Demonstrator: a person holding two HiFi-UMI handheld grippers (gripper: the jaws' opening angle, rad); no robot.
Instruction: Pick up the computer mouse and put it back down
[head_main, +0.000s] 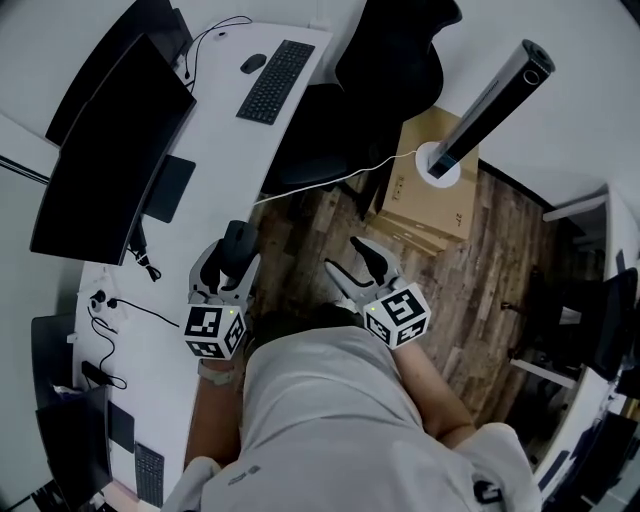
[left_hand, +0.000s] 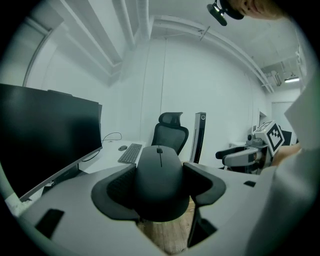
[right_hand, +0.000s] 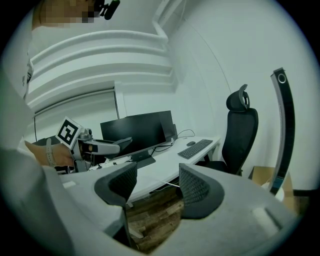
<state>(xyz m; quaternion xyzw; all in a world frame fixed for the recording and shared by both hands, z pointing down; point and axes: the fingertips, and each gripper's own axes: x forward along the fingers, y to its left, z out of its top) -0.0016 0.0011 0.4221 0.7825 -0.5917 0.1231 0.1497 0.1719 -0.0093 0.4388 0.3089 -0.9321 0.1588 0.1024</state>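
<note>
Mouse (left_hand: 160, 184) in left hand-held gripper (head_main: 233, 262) at desk edge (head_main: 250, 195).

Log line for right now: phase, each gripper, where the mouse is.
phase: mouse in the air | left gripper: shut on computer mouse | right gripper: open, empty | mouse: clear of desk, by its front edge

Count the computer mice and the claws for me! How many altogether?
Black computer mice: 2, one mouse gripped in the left claw, another mouse on the white desk beside the black keyboard
Grey claws: 2, the left one and the empty right claw
Total: 4
</note>
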